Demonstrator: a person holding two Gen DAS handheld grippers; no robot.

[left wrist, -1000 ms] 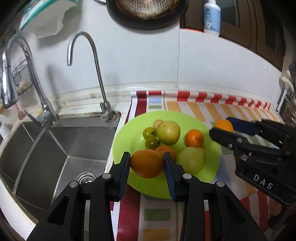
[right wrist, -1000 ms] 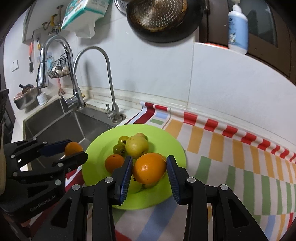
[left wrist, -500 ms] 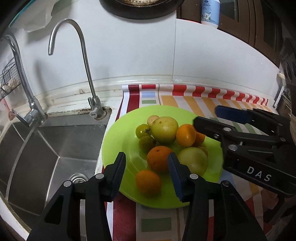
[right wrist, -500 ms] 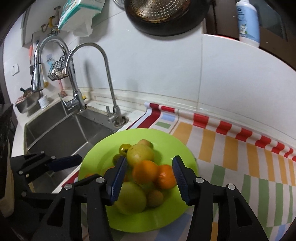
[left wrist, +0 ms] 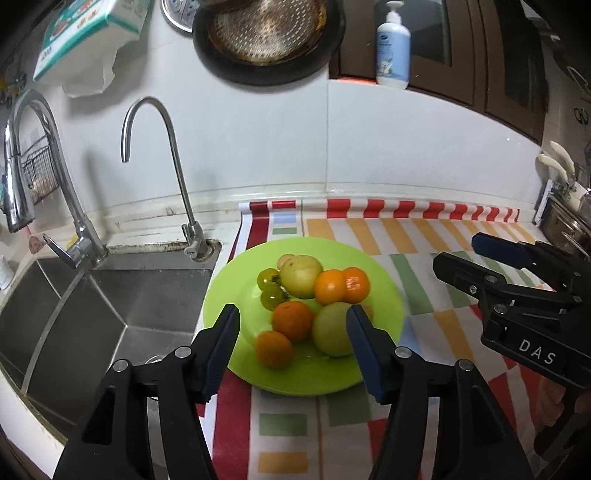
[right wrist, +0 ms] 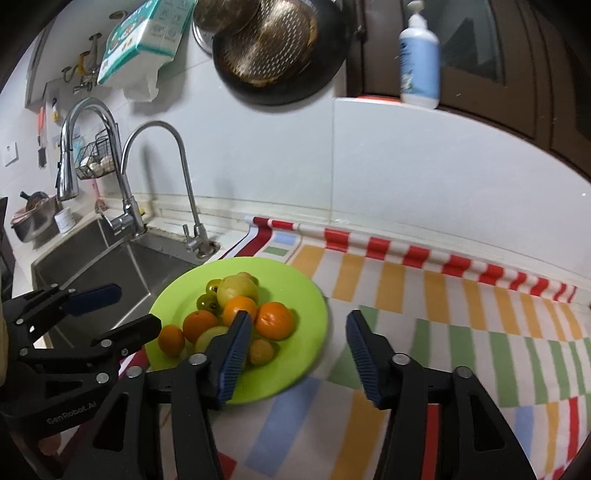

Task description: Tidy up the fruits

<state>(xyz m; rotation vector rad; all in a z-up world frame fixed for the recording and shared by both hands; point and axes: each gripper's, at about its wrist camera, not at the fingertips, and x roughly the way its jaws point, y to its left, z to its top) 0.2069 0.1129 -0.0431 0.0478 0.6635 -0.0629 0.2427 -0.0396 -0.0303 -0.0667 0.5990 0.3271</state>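
Note:
A lime green plate [left wrist: 384, 306] sits on the striped mat beside the sink and holds several fruits: oranges [left wrist: 291, 320], two pale green apples [left wrist: 332, 328] and small green tomatoes [left wrist: 271, 297]. The plate also shows in the right wrist view [right wrist: 306, 306] with the oranges [right wrist: 274, 319] piled on it. My left gripper [left wrist: 291, 332] is open and empty, raised over the plate's near edge. My right gripper [right wrist: 298, 339] is open and empty, above the plate's right rim; it also shows in the left wrist view [left wrist: 469, 256].
A steel sink [left wrist: 92, 314] with two faucets [left wrist: 159, 155] lies left of the plate. A striped mat [left wrist: 424, 280] covers the counter. A pan [left wrist: 266, 33], a soap bottle [left wrist: 392, 44] and a tissue pack [left wrist: 88, 33] are on the wall. Utensils [left wrist: 561, 173] stand at far right.
Both grippers have opened, let go of their oranges onto the plate, and pulled back and up. The fruits now lie loose on the plate.

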